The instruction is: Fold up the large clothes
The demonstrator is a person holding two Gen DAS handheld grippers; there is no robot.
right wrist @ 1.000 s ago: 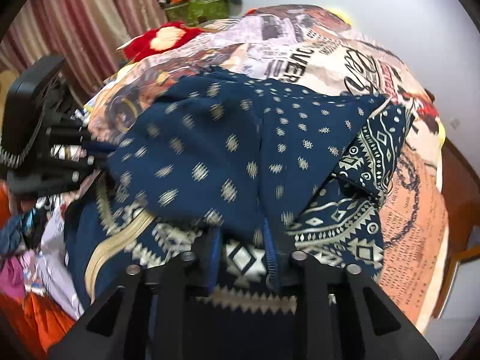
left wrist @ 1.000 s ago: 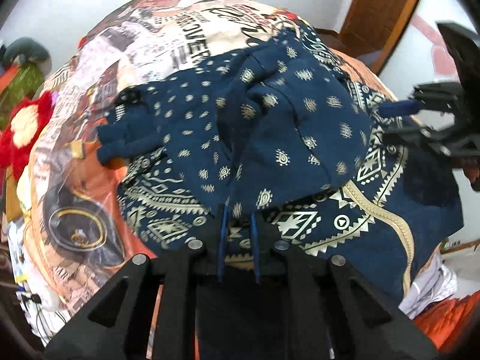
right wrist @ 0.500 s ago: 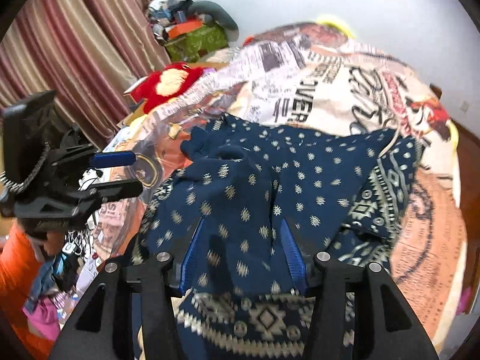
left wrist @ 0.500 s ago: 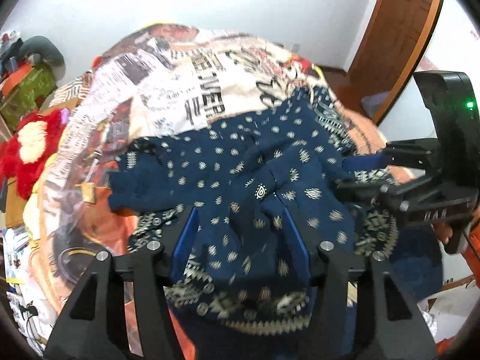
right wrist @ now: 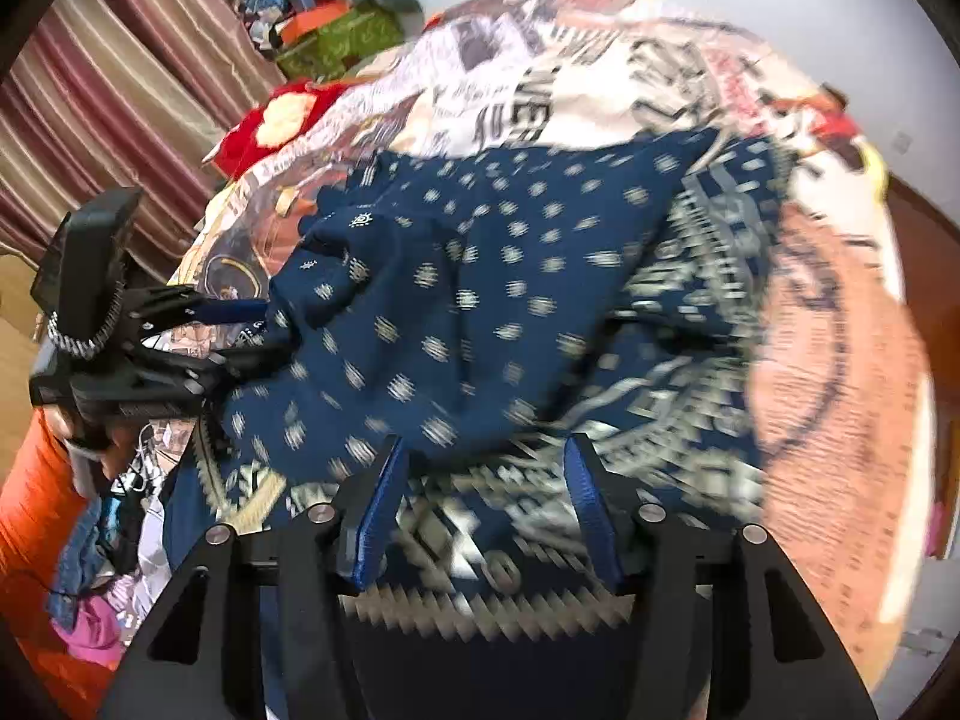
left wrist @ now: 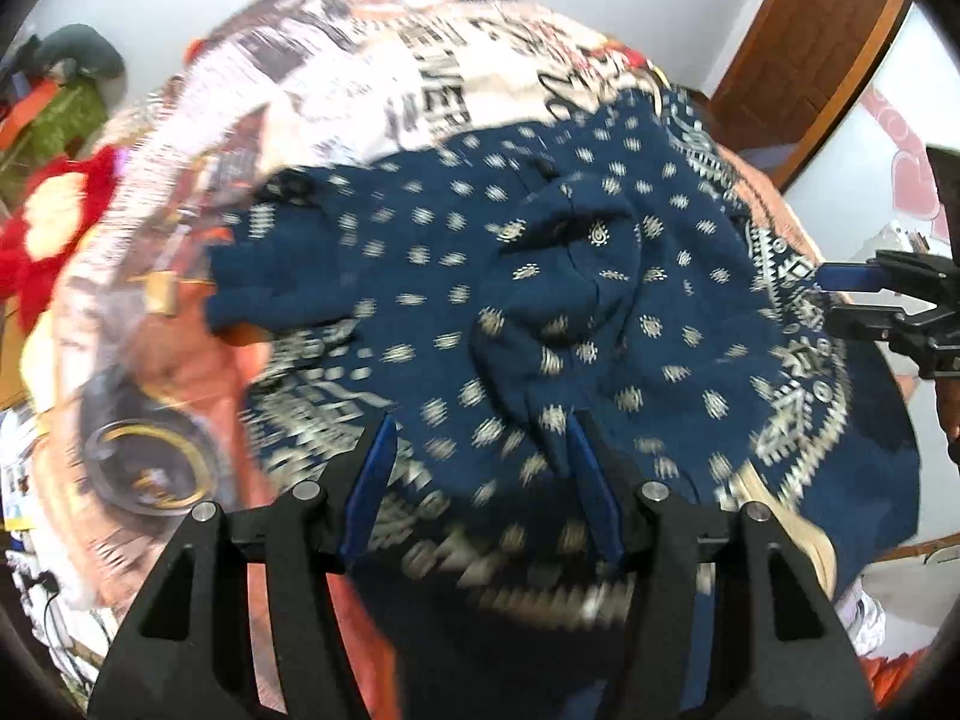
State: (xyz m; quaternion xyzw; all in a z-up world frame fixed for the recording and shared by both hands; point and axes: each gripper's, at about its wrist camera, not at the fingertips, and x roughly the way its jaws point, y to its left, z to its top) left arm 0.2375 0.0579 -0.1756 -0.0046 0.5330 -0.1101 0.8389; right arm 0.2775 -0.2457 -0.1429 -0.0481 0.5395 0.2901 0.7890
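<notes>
A navy garment (left wrist: 540, 300) with gold print lies folded over on itself on the printed bedsheet (left wrist: 372, 90). My left gripper (left wrist: 480, 426) hovers open over its near edge; a loose fold rises beside the right finger, with no pad pressing on it. In the right wrist view the same garment (right wrist: 480, 276) spreads ahead. My right gripper (right wrist: 485, 450) is over the patterned hem, jaws opening, nothing pinched. Each gripper shows in the other's view: the right gripper (left wrist: 870, 294) at the right edge, the left gripper (right wrist: 240, 330) at the cloth's left edge.
A red plush toy (left wrist: 54, 240) lies at the bed's left side. A wooden door (left wrist: 804, 48) stands at the back right. Striped curtains (right wrist: 120, 96), a green box (right wrist: 342, 42) and a heap of clothes (right wrist: 102, 570) are on the left.
Both grippers were shut on the garment's folded edge a second ago; they have let go and opened. The upper layer now rests on the lower one. Both views are blurred from sideways motion.
</notes>
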